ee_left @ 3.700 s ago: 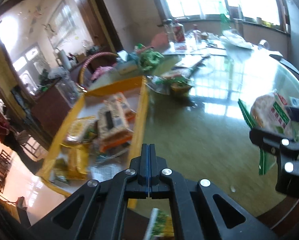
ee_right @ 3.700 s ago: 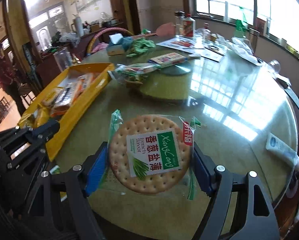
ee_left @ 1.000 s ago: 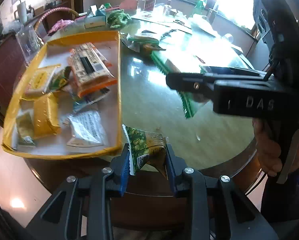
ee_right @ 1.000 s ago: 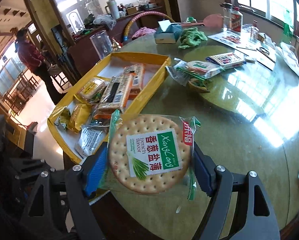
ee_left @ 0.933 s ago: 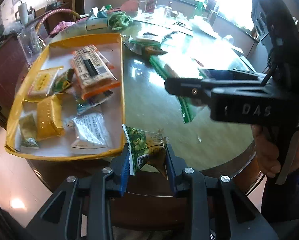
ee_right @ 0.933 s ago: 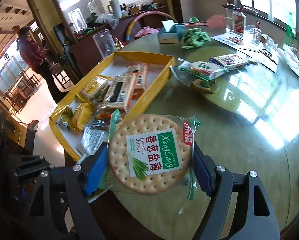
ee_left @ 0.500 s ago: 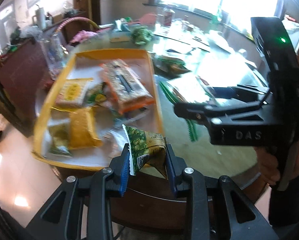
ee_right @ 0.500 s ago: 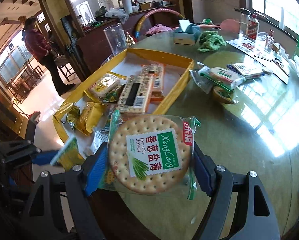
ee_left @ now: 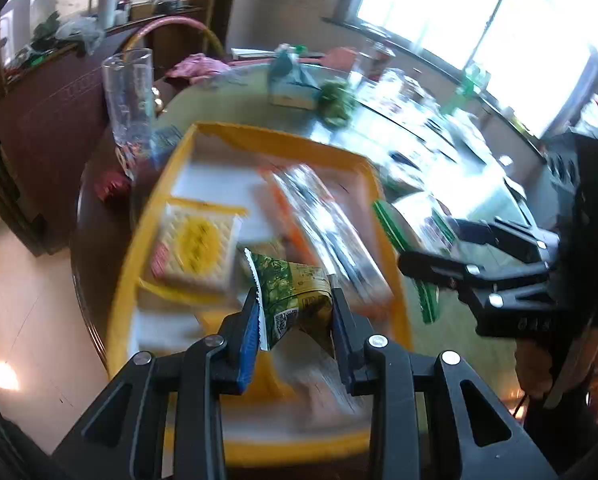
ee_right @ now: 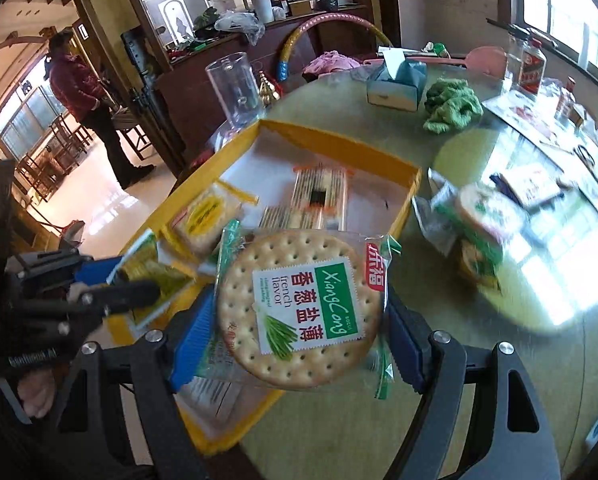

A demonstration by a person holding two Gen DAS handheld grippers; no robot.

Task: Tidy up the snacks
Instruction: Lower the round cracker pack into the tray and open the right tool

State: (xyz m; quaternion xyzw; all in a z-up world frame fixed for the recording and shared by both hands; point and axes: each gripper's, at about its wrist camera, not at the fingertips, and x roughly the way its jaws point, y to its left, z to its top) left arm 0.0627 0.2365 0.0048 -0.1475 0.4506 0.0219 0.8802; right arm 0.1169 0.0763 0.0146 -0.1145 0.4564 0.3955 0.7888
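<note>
Both above yellow tray [ee_right: 331,140]: left gripper [ee_left: 293,316] clamped on green packet [ee_left: 289,292], nearer; right gripper [ee_right: 299,316] clamped on cracker pack [ee_right: 299,308]

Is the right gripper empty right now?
No, the right gripper is clamped on the round cracker packet, whose edges sit between its blue pads above the yellow tray.
</note>
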